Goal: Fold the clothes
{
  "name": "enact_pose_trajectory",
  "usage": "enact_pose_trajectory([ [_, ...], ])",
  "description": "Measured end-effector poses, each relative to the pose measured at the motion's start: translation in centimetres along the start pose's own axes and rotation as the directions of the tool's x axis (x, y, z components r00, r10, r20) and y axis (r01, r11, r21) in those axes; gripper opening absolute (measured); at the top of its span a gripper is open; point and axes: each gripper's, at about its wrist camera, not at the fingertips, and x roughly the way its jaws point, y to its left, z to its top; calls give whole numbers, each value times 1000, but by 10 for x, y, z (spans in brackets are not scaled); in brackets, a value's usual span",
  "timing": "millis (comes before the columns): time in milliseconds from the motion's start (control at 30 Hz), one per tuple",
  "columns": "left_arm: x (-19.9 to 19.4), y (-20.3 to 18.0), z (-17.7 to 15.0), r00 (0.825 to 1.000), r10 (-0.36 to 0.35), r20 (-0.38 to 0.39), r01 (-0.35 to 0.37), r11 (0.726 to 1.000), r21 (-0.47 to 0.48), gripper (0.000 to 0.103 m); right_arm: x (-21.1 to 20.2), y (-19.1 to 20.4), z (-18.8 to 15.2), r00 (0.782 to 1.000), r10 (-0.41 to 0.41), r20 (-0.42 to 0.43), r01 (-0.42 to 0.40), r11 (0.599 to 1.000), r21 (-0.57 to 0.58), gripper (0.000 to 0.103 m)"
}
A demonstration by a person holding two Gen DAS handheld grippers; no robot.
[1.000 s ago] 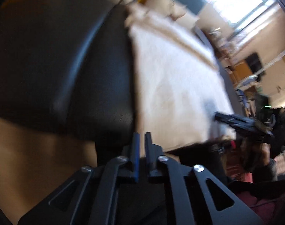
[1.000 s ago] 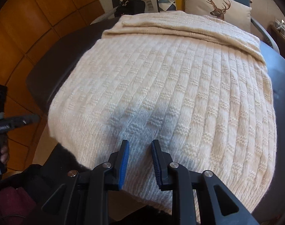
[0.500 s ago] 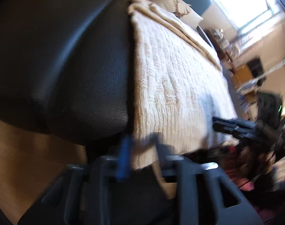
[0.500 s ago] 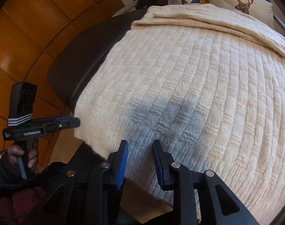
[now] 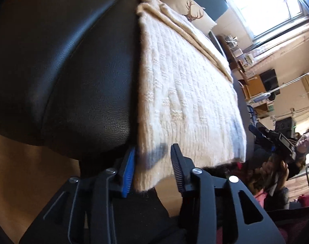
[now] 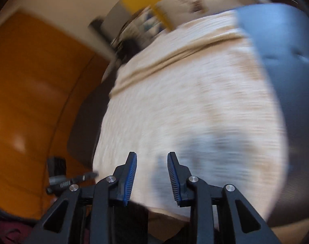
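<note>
A cream knitted sweater (image 5: 185,91) lies flat on a black leather surface (image 5: 63,71), with a folded part at its far end (image 5: 195,34). My left gripper (image 5: 153,162) sits at the sweater's near left corner. Its jaws are opening, the corner lies loosely between them, and the pads do not press it. The right wrist view is blurred by motion. There my right gripper (image 6: 152,174) hangs over the near hem of the sweater (image 6: 195,111). Its jaws are opening with nothing clamped. A hand holds the right gripper (image 5: 262,136) at the sweater's other near corner.
Cushions, one with a deer print (image 5: 191,14), lie beyond the far end. Orange wood panels (image 6: 32,81) run along the left. A person (image 5: 296,152) sits at the right, before cluttered shelves and a bright window (image 5: 266,6). The left gripper (image 6: 73,181) shows low on the left.
The left gripper's jaws went from shut to spread around the sweater's corner. The right gripper swung and rolled fast along the hem, and its jaws widened slightly.
</note>
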Motion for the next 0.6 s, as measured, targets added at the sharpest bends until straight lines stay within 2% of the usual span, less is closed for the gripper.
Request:
enact_pose_trajectory([
  [33,-2,-1,0,1000,-1,8,1,1000,8,37,-20,-21,3,999,-8,49,4,998,67,34],
  [100,-7,-4,0,1000,0,30,0,1000,29,6,-52,-58,0,992,-42,116,21,984,176,36],
  [200,-11,-12,1,998,9,58,-13,998,62,6,-70,-89,-11,987,-110,118,77,965,252,38],
  [267,-2,-14,7,1000,-6,29,5,999,53,7,-65,-97,-14,992,-74,105,43,962,269,38],
  [333,6,-12,11,1000,14,-1,-14,1000,23,13,-54,-99,-17,996,-42,79,19,963,268,38],
  [367,9,-11,13,1000,21,-9,-21,1000,6,17,-49,-98,-18,997,-48,66,29,963,269,38],
  [500,9,-9,16,1000,1,-21,-1,1000,-26,22,-38,-99,-27,998,-62,31,51,961,272,38],
  [600,9,-9,16,999,-2,-33,1,1000,-22,23,-34,-100,-27,999,-17,28,8,958,287,38],
])
